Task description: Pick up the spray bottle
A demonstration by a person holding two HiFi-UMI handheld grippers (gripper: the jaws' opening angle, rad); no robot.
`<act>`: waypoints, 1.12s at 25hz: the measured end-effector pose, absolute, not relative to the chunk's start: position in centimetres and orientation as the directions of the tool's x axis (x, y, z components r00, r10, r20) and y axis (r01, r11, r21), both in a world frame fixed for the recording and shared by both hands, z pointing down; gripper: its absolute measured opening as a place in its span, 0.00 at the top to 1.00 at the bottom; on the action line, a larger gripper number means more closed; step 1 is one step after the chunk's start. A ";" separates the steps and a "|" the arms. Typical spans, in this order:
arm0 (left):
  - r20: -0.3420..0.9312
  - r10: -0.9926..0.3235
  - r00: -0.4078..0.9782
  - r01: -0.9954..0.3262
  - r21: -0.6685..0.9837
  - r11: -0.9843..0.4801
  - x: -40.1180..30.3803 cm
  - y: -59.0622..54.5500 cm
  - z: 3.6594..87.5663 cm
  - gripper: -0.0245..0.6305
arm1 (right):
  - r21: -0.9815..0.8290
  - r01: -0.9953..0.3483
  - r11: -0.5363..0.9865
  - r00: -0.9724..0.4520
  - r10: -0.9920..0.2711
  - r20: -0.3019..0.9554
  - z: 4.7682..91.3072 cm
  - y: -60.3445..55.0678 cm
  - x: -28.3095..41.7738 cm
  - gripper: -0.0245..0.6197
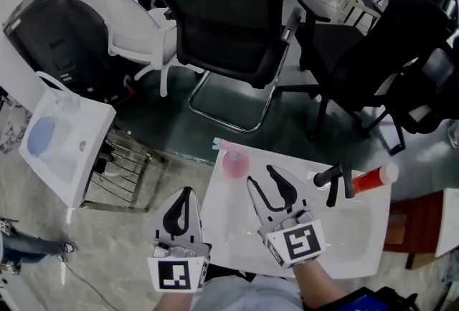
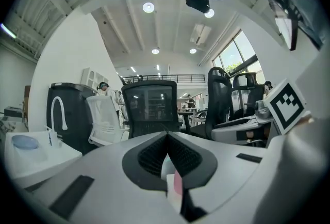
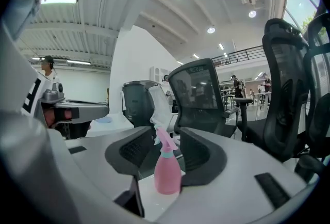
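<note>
- The left tongs (image 2: 167, 138) have their jaws together at the tips, with nothing gripped.
- Through the narrow slit below the tips shows a pink and white sliver (image 2: 175, 186); what it is cannot be told.
- Straight beyond the tips stands a black mesh chair (image 2: 149, 104).
- Ahead and left of the tongs are a white chair (image 2: 105, 117) and a dark cabinet (image 2: 69, 114).
- Further left, a white surface (image 2: 31, 158) carries a pale blue disc (image 2: 24, 141).
- Right of the tongs sits a marker cube (image 2: 287, 106).

Spray bottle (image 1: 234, 163) on the table (image 1: 233, 234), ahead of the right gripper (image 1: 259, 174); chair (image 1: 222, 8) beyond.
</note>
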State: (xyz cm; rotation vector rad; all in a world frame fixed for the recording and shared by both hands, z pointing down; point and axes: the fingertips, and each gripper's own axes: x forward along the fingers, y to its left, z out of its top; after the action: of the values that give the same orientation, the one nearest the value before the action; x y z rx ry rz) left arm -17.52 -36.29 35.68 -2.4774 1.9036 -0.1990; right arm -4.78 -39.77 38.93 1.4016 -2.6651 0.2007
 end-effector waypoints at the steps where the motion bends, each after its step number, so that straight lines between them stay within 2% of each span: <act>1: 0.101 -0.962 0.255 -0.962 -0.075 -0.263 -17.6 -36.8 36.0 0.94 | -0.063 -0.820 0.569 -0.570 -0.802 0.179 39.4 -40.2 -5.2 0.64; 4: 0.125 -0.958 0.258 -0.963 -0.051 -0.265 -18.2 -38.3 37.1 0.94 | -0.065 -0.806 0.589 -0.588 -0.783 0.204 40.6 -41.7 -6.4 0.54; 7: 0.152 -0.956 0.250 -0.963 -0.062 -0.262 -19.3 -40.0 38.4 0.94 | -0.040 -0.807 0.590 -0.585 -0.787 0.197 41.5 -43.6 -7.3 0.51; 20: 0.237 -0.947 0.218 -0.969 -0.060 -0.239 -21.5 -44.6 42.7 0.94 | -0.042 -0.791 0.610 -0.600 -0.762 0.244 45.4 -49.0 -9.9 0.51; 28: 0.251 -0.943 0.219 -0.970 -0.051 -0.239 -22.0 -46.1 43.7 0.94 | -0.045 -0.778 0.626 -0.613 -0.743 0.269 47.0 -49.9 -10.8 0.56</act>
State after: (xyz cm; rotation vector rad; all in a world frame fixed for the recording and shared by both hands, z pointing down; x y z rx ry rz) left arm -21.99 -46.06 43.71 -2.5409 2.0038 -0.3772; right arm -10.83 -49.85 46.96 1.2468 -2.6246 0.2309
